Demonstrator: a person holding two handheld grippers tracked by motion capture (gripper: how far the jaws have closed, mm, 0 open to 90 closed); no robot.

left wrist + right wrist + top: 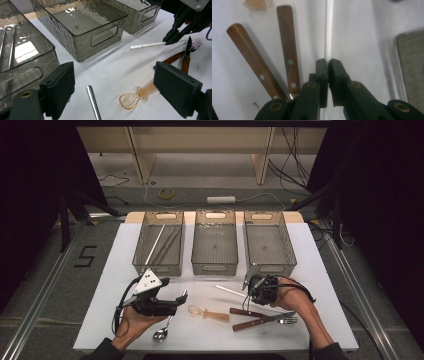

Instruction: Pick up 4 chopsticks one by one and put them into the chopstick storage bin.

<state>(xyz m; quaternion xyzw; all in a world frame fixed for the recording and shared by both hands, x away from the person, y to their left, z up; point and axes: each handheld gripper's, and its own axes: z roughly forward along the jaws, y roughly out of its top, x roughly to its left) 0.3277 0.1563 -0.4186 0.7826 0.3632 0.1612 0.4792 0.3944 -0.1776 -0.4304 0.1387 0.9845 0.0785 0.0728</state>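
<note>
Lying on the white table [310, 270] at lower right of centre in the high view, below three clear bins [215, 247], the white chopstick [231, 291] has its end clamped between the closed jaws of the right gripper [328, 65]. The right gripper view adds two wooden handles [287, 50] to the stick's left; the left gripper view shows the left gripper [122, 85] with jaws apart over an amber spoon [136, 96]. A "5" [85, 256] marks the floor at left.
</note>
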